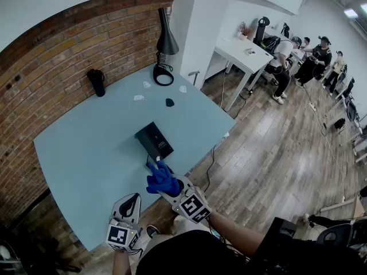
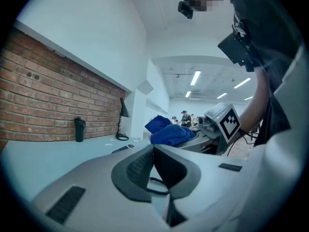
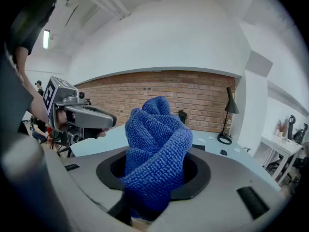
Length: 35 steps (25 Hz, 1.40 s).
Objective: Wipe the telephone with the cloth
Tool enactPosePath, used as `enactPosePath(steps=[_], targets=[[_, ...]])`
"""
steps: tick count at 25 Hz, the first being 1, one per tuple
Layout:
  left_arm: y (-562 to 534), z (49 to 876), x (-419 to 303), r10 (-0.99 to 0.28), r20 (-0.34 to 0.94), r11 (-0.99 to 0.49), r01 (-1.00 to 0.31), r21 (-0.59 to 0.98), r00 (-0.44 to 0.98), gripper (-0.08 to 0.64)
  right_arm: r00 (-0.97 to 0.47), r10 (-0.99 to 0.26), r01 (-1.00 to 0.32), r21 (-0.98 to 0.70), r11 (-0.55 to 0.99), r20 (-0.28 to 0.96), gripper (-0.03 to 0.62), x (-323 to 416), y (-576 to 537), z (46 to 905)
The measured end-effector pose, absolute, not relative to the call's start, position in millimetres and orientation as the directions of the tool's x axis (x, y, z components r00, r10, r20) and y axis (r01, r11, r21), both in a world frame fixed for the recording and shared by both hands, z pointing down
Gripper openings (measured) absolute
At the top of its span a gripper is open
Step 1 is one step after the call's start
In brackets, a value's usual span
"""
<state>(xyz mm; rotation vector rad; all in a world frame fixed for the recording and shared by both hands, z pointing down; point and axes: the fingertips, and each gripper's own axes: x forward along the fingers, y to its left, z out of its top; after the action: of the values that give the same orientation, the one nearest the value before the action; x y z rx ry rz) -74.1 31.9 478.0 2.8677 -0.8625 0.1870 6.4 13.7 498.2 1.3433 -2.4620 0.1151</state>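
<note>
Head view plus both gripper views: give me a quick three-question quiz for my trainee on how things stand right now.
1. True or false: the right gripper is shut on the blue cloth.
2. Fill in: the left gripper, its jaws together, holds ____.
3. Where is the black telephone?
A: on the light blue table, just beyond the cloth
B: between the left gripper's jaws
C: on the wooden floor
Key: 1 true; 2 nothing; 3 A.
</note>
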Motion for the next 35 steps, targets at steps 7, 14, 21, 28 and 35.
enactPosePath(steps=[7, 14, 21, 28, 35], targets=[[34, 481, -69, -0.56, 0.167, -0.808, -0.579, 0.105, 0.811, 0.0, -0.567, -0.742, -0.788, 0.027, 0.615, 0.358, 0.21, 6, 10, 513], [26, 491, -83, -0.622, 0.194, -0.752, -0.648, 0.123, 0.759, 0.0, -0.599, -0.678, -0.747, 0.006, 0.664, 0.426, 0.212, 4, -14, 536], [20, 496, -85, -0.664, 0.23, -0.698, -0.7, 0.149, 0.711, 0.0, -0.651, -0.617, -0.681, 0.017, 0.732, 0.443, 0.212, -3, -41, 544], [14, 500, -88, -0.702, 0.273, -0.64, -0.751, 0.164, 0.658, 0.0, -0.656, -0.583, -0.67, -0.013, 0.742, 0.479, 0.212, 5, -68, 565], [14, 507, -98, -0.743, 0.307, -0.571, -0.803, 0.171, 0.595, 0.0, -0.633, -0.528, -0.633, 0.013, 0.774, 0.566, 0.212, 18, -87, 596]])
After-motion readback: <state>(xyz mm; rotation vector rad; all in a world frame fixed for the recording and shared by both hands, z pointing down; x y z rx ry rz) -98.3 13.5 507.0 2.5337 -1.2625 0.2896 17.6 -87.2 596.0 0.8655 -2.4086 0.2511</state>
